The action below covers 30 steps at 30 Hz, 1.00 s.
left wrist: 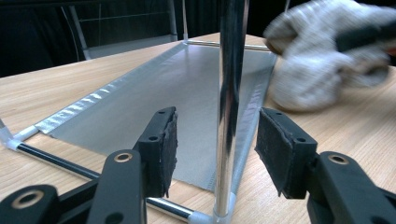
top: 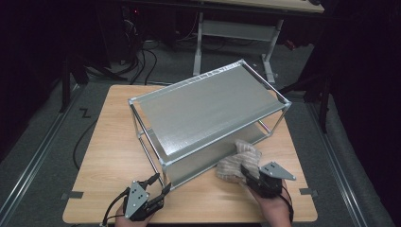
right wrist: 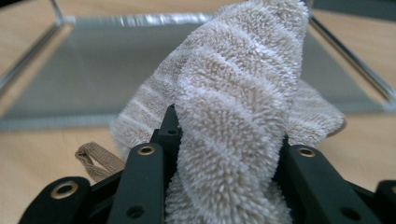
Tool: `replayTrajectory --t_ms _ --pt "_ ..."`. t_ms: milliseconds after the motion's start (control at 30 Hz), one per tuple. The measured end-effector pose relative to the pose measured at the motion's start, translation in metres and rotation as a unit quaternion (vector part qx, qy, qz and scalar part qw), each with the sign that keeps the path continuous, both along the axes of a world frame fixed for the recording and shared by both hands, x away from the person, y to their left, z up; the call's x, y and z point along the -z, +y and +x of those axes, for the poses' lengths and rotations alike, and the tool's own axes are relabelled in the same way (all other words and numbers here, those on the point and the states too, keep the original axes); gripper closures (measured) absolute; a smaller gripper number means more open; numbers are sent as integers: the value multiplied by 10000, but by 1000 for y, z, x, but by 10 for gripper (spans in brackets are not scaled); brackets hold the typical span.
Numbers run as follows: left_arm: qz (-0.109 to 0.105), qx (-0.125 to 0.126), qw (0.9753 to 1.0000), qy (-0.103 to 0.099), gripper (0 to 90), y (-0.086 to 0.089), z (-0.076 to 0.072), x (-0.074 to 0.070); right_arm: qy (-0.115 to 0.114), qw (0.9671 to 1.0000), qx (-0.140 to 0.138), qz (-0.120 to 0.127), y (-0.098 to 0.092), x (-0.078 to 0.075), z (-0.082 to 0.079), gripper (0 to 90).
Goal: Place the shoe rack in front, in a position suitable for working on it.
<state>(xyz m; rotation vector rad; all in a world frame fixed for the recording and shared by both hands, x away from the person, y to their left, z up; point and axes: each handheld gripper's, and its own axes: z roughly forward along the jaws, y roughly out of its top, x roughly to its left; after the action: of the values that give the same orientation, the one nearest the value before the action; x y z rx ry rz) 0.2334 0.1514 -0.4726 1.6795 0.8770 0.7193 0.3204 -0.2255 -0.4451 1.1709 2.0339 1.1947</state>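
Looking down from the high view, we see our right gripper (top: 250, 176) clamped on a striped towel (top: 239, 161), which lies bunched on the wooden table (top: 108, 156) just in front of the metal rack (top: 208, 111), near its lower shelf (left wrist: 154, 98). In the right gripper view the towel (right wrist: 233, 116) fills the gap between the jaws. Our left gripper (left wrist: 215, 149) stands wide, its pads on either side of the rack's corner post (left wrist: 229, 93) without touching it.

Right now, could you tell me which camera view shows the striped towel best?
The right gripper view: the towel is close and sharp between the right gripper fingers. The high view shows it small; the left gripper view shows it blurred.
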Motion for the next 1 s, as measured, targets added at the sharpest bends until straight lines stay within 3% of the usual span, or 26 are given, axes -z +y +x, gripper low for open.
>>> replayTrajectory --t_ms 100,133,200,267,333,433,500,567,733,1000 --pt "19 12 10000 2 486 0 1 1 -114 9999 -22 -2 21 -4 22 627" --pt "8 -7 10000 -2 512 -2 2 1 -62 10000 -5 -35 35 0 39 626" --pt "105 20 9999 -11 541 -4 3 2 -28 10000 1 -54 42 4 47 625" --pt "243 -25 9997 -90 597 -6 2 2 116 9997 16 -192 54 14 65 624" --pt "202 -59 9997 -95 635 -5 3 2 348 9991 -14 -245 62 25 80 622" --pt "258 -59 9996 -139 682 -5 4 1 682 9965 -8 -480 72 39 91 618" --pt "288 -57 9994 -198 699 -6 3 1 795 9948 36 -638 73 49 93 618" --pt "286 0 9993 -223 715 -8 2 0 815 9954 28 -496 68 51 91 618" --pt "353 183 9988 -280 761 -16 -5 -1 819 9948 3 -614 60 50 84 619" --pt "433 664 9964 -288 781 -30 -23 -3 864 9940 13 -665 37 48 56 614"
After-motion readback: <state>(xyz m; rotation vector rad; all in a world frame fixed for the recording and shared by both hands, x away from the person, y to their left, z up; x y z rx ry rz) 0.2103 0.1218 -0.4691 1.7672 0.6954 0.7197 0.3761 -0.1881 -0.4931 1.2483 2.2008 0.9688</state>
